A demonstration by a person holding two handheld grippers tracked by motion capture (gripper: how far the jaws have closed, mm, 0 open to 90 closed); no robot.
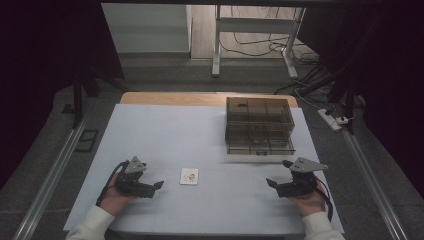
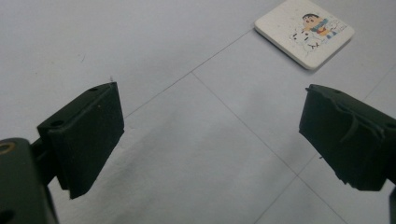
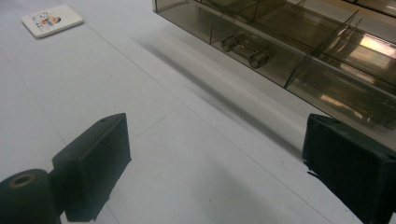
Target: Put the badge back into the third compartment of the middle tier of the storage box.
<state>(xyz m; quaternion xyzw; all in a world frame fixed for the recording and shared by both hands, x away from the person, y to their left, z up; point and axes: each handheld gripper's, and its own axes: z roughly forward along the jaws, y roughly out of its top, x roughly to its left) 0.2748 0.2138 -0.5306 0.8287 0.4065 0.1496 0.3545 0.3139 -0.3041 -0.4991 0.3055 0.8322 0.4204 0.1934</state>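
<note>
A white-covered desk [image 1: 200, 130] is seen from above, with a person's two hands brought in from its near edge, each bearing a two-jaw gripper. The left gripper [image 1: 159, 185] is held low near the near-left corner of the desk and is pointed toward the middle; its jaws are spread wide, and nothing is held between them, bare desk surface being seen in the gap in the left gripper view. A small white square coaster [image 1: 189, 176] printed with a cartoon figure is laid flat on the desk just inside the near edge, slightly left of centre, a short way beyond the left gripper's jaws and apart from them. The right gripper [image 1: 270, 182] is held near the near-right corner and is pointed inward toward the coaster; its jaws are likewise spread wide and empty. A smoke-tinted transparent drawer box [image 1: 258, 125] with partitioned compartments is set toward the far-right part of the desk, its lower drawer fitted with a clear handle [image 3: 244, 50], which is seen in the right gripper view. The coaster is well apart from the box.
</note>
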